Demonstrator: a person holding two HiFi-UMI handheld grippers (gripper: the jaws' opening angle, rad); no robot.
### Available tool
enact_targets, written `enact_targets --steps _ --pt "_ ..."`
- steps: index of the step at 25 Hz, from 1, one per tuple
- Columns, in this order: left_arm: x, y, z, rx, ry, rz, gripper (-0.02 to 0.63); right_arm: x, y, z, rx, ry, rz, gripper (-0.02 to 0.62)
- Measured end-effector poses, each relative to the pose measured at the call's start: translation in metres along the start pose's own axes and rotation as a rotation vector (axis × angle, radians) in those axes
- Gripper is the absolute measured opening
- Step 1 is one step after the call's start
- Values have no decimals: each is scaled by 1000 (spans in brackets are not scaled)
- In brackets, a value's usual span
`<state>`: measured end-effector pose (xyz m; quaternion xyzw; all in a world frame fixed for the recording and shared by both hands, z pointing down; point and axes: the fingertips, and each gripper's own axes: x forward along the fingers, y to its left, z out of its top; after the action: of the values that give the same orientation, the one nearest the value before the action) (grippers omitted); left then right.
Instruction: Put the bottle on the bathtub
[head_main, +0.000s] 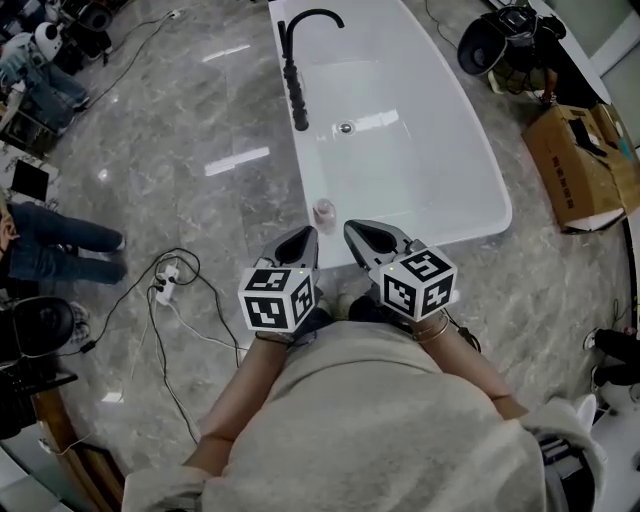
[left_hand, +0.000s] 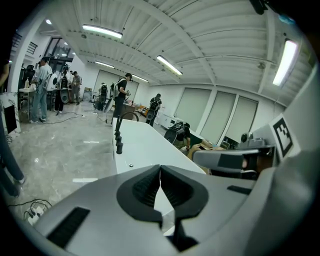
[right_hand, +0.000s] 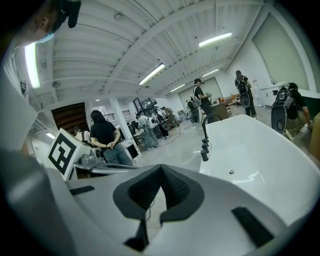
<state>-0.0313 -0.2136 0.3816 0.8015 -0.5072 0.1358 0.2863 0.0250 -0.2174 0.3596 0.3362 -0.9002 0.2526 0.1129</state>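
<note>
Where grey marble floor (head_main: 200, 150) runs through a strip-lit workshop, white bathtub (head_main: 450, 190) ahead, black faucet (head_main: 297, 70) at its far end, small bottle (head_main: 323, 212) upright on the near rim, just beyond left gripper (head_main: 305, 236) and right gripper (head_main: 353, 229), fingers of each pressed together, empty, cables (head_main: 170, 300) on the floor to the left, cardboard box (head_main: 580, 165) to the right.

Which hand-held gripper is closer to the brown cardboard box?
Right. The right hand-held gripper sits on the side facing the cardboard box. The left hand-held gripper sits beyond it, farther from the box.
</note>
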Motion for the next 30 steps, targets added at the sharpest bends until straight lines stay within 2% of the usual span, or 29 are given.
enact_targets --steps 4,12,17,24,30 --pt "1 2 -9 -7 18 10 8 0 3 -4 -13 13 10 -2" --pt "-4 9 -16 -50 21 9 8 0 -2 -9 50 0 2 -2" --pt "-3 2 -18 -40 32 -14 8 -2 -3 -13 45 11 0 -2" --pt "-6 1 -27 -89 46 -31 8 -8 -4 -22 66 27 -15 -2" --pt "-9 -4 -37 -47 76 -50 8 -14 -5 -32 107 50 -15 -2"
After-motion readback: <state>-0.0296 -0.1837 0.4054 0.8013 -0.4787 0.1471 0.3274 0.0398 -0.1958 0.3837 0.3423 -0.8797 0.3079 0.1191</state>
